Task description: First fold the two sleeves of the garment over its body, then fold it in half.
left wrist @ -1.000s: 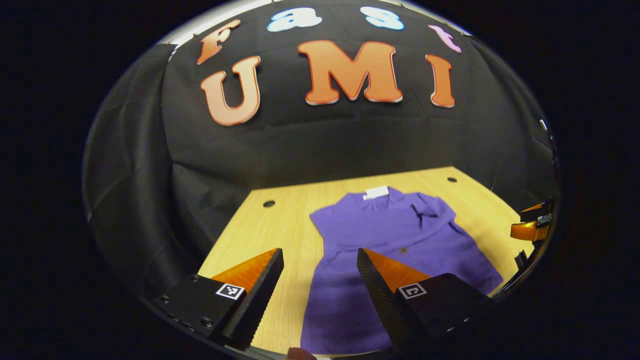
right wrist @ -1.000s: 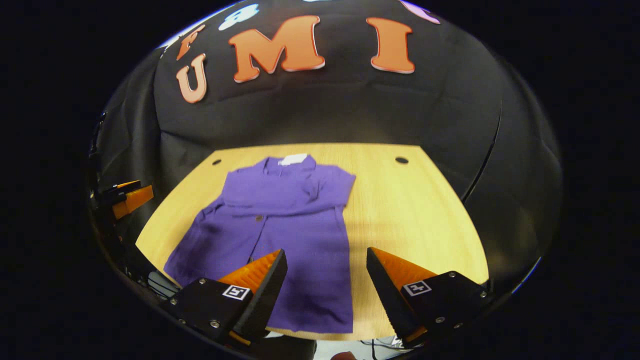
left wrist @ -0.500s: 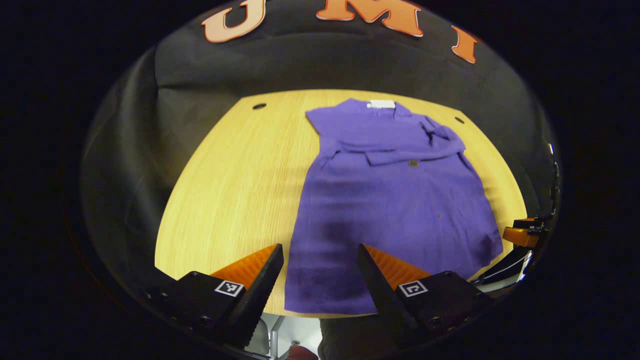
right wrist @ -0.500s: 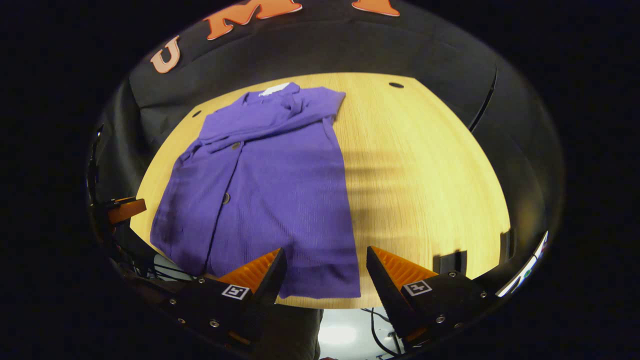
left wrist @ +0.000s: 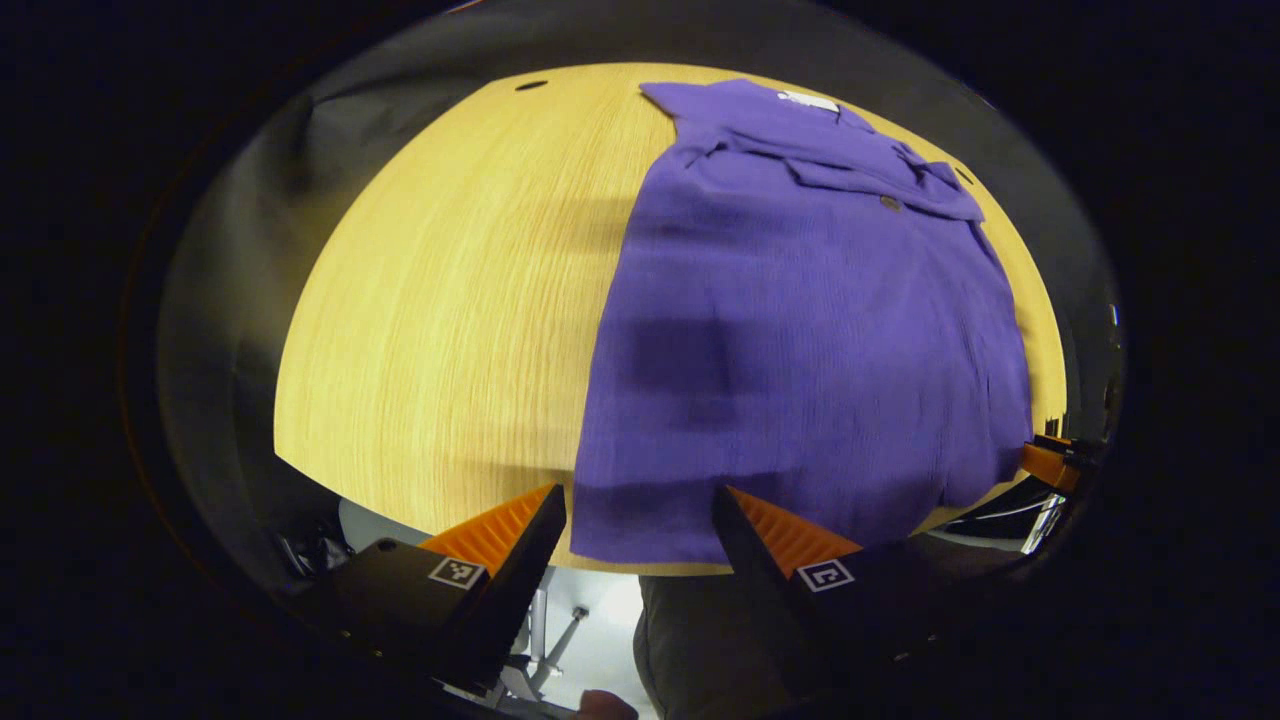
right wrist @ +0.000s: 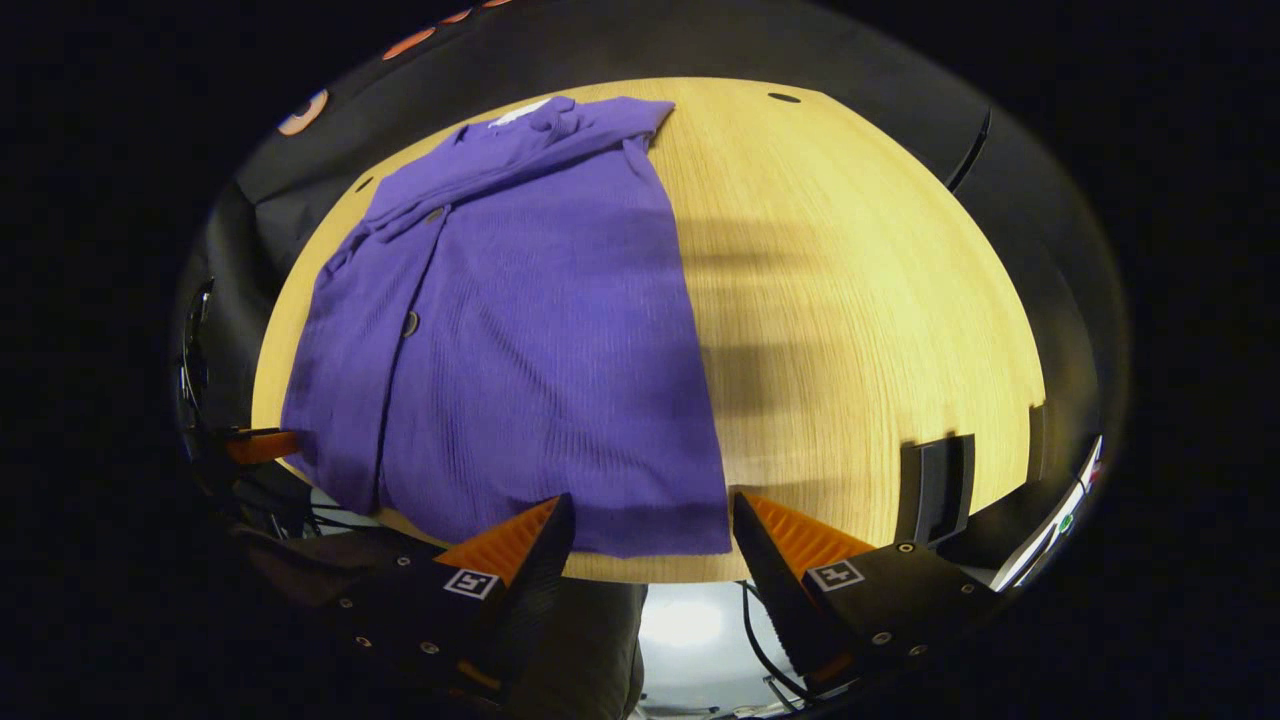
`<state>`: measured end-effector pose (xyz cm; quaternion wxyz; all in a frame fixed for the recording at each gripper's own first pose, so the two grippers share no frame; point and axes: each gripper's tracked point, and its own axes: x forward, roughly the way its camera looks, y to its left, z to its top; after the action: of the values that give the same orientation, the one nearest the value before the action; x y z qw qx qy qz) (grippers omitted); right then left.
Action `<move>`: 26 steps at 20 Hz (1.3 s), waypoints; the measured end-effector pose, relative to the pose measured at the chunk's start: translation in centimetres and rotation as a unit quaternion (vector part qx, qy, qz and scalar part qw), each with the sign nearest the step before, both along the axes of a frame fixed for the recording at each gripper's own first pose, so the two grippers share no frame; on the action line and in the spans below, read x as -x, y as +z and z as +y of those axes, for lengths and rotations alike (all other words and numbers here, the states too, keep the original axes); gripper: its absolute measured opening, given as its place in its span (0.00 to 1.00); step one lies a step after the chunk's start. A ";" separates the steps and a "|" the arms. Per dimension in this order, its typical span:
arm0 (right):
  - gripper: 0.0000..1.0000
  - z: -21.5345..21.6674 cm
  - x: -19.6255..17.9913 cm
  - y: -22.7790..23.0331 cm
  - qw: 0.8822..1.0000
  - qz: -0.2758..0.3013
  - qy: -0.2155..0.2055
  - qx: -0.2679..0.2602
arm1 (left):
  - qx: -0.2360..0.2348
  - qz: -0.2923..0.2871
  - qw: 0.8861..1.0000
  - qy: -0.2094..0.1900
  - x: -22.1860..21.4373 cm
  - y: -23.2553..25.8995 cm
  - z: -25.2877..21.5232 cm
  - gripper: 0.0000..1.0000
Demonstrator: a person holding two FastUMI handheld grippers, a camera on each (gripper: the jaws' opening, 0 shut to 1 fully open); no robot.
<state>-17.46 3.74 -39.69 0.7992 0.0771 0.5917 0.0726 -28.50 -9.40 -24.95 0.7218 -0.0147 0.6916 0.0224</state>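
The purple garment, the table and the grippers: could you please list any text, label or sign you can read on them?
No readable words or numbers.
White neck tag on the purple garment: too small to read.
Square coded markers on the left gripper and right gripper: patterns, not text.

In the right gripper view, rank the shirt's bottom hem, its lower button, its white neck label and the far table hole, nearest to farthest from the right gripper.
From the right gripper:
1. Bottom hem, just ahead between the open fingers, at the table's near edge.
2. Lower button, mid-shirt, to the left.
3. White neck label, at the collar on the far end.
4. Table hole, far right; about as far as the label, so too close to call.
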 end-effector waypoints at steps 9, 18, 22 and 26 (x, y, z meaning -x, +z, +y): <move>0.81 0.2 1.0 -0.6 0.998 0.043 0.035 0.028 | 0.007 0.055 0.998 -0.021 -1.5 0.0 0.7 0.98; 0.05 3.0 -0.2 1.2 0.993 0.069 -0.044 -0.080 | 0.066 0.083 0.994 -0.001 -4.3 0.9 -1.2 0.11; 0.05 3.1 -2.6 4.2 0.993 0.036 -0.055 -0.095 | 0.090 0.052 0.995 -0.014 -7.1 3.3 -1.8 0.07; 0.05 4.3 -5.1 7.9 0.991 -0.002 -0.053 -0.126 | 0.097 0.016 0.995 -0.034 -9.9 5.8 -2.1 0.07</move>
<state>-12.37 8.00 -31.78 0.7869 0.2081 0.5715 0.1043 -18.61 -11.55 -19.14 0.7060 -0.0607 0.7023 -0.0687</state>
